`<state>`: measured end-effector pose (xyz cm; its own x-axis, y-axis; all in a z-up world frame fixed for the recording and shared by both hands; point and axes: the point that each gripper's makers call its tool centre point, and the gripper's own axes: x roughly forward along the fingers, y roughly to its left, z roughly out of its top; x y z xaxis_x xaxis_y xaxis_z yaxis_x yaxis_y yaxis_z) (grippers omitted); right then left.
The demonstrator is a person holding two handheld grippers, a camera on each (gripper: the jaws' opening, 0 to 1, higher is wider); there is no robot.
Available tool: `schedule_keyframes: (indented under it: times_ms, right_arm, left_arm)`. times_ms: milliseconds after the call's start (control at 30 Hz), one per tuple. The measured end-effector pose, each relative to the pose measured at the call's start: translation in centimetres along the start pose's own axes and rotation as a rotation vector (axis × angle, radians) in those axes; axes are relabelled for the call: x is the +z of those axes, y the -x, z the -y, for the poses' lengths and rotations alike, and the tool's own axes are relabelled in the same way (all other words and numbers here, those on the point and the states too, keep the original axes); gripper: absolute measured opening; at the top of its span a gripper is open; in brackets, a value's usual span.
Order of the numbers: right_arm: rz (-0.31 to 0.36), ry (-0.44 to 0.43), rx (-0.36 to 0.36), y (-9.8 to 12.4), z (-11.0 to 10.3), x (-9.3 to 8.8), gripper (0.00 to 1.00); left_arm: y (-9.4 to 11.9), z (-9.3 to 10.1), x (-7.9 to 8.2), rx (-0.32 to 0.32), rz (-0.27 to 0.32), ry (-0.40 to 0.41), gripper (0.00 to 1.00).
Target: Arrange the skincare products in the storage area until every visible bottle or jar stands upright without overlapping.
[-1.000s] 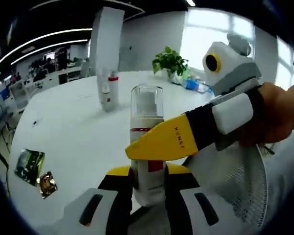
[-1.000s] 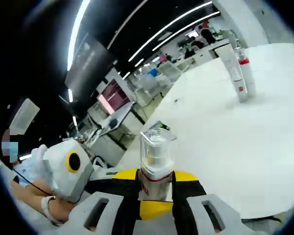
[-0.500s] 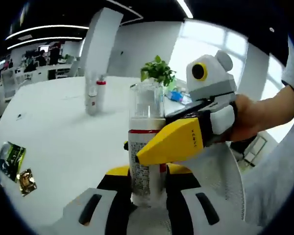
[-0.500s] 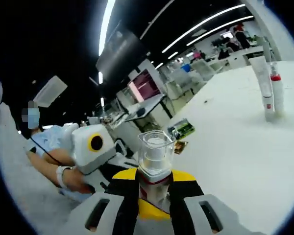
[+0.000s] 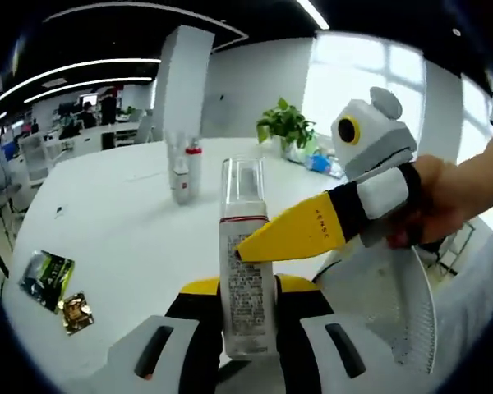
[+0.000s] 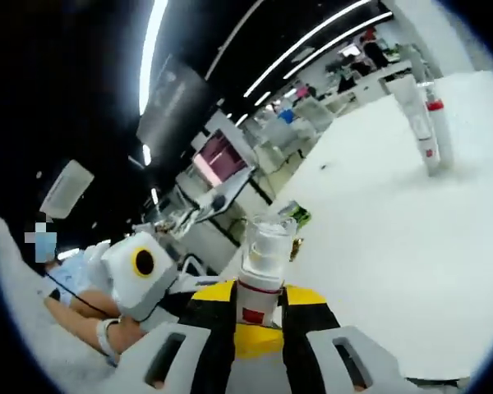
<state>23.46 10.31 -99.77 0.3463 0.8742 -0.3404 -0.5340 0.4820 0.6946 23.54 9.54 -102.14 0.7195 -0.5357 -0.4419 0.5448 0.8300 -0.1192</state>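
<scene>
Both tongs grasp one pump bottle [image 5: 245, 271] above the white table [image 5: 115, 222].
Left gripper [image 5: 248, 308] clenches its base; right gripper [image 6: 256, 308] clenches its neck; two bottles [image 5: 183, 171] stand beyond.

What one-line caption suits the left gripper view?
Both tongs grip a clear-capped pump bottle over the white table.

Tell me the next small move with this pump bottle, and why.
Probably lower the bottle upright onto the table near the two standing bottles. Both hand-held grippers, left and right, clamp it above the table.
</scene>
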Motion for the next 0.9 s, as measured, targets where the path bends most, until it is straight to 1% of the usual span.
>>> schedule_keyframes:
  times_ms: [33, 100, 133, 167, 233, 300, 333, 367, 467, 500, 533, 567, 600, 700, 733, 767, 833, 867, 900]
  right_arm:
    - [-0.005, -0.014, -0.021, 0.0, 0.3, -0.3, 0.14]
    - [-0.023, -0.017, -0.053, 0.0, 0.8, -1.0, 0.17]
    - [-0.023, -0.022, -0.055, 0.1, 0.9, -1.2, 0.17]
    - [-0.021, -0.044, -0.065, 0.2, 1.1, -1.3, 0.18]
    - [0.004, -0.087, -0.066, 0.7, 1.3, -1.0, 0.17]
    - [0.009, -0.088, -0.066, 1.1, 1.1, -0.8, 0.15]
    - [0.015, -0.074, -0.060, 1.2, 0.9, -0.7, 0.14]
    - [0.028, -0.035, -0.048, 1.2, 0.7, -0.4, 0.13]
    - [0.033, -0.024, -0.050, 1.3, 0.7, -0.3, 0.12]
    - [0.039, 0.000, -0.051, 1.3, 0.6, -0.2, 0.12]
    - [0.040, 0.057, -0.061, 1.2, 0.5, -0.1, 0.12]
    - [0.040, 0.071, -0.064, 1.2, 0.5, -0.1, 0.12]
    - [0.027, 0.125, -0.073, 1.0, 0.3, -0.1, 0.11]
    - [0.001, 0.162, -0.092, 0.7, 0.4, -0.1, 0.11]
    - [-0.029, 0.201, -0.100, 0.5, 0.6, -0.2, 0.11]
    - [-0.037, 0.207, -0.096, 0.3, 0.4, -0.2, 0.11]
    - [-0.034, 0.228, -0.082, 0.1, 0.1, 0.3, 0.11]
    - [-0.036, 0.238, -0.076, 0.0, -0.1, 0.5, 0.11]
    - [-0.021, 0.260, -0.083, -0.1, -0.2, 1.1, 0.11]
  left_arm:
    - [-0.1, 0.4, 0.1, -0.004, -0.002, -0.039, 0.18]
    - [-0.2, 0.9, -0.1, 0.000, -0.019, -0.123, 0.18]
    - [-0.3, 1.1, -0.1, 0.000, -0.022, -0.144, 0.18]
    - [-0.5, 1.3, -0.1, -0.004, -0.024, -0.164, 0.18]
    - [-0.7, 1.6, 0.0, -0.008, -0.018, -0.173, 0.18]
    - [-0.7, 1.6, 0.0, -0.008, -0.017, -0.179, 0.18]
    - [-0.7, 1.6, 0.0, -0.009, -0.016, -0.176, 0.18]
    - [-0.9, 1.5, 0.1, -0.010, -0.014, -0.162, 0.18]
    - [-1.2, 1.5, 0.0, -0.014, -0.022, -0.146, 0.18]
    - [-1.2, 1.5, 0.0, -0.013, -0.022, -0.146, 0.18]
    - [-1.3, 1.4, 0.0, -0.007, -0.021, -0.141, 0.18]
    - [-1.4, 1.3, -0.1, -0.004, -0.023, -0.135, 0.18]
    - [-1.5, 1.2, -0.2, -0.004, -0.026, -0.117, 0.18]
    - [-1.8, 0.9, -0.5, -0.002, -0.038, -0.072, 0.19]
    - [-1.9, 0.9, -0.7, -0.011, -0.046, -0.044, 0.19]
    - [-1.9, 0.8, -0.7, -0.006, -0.051, -0.021, 0.19]
    - [-1.6, 0.4, -0.3, 0.002, -0.035, -0.031, 0.19]
    - [-1.4, 0.0, 0.0, 0.017, -0.015, -0.070, 0.19]
    - [-1.2, -0.3, 0.0, 0.032, -0.019, -0.074, 0.19]
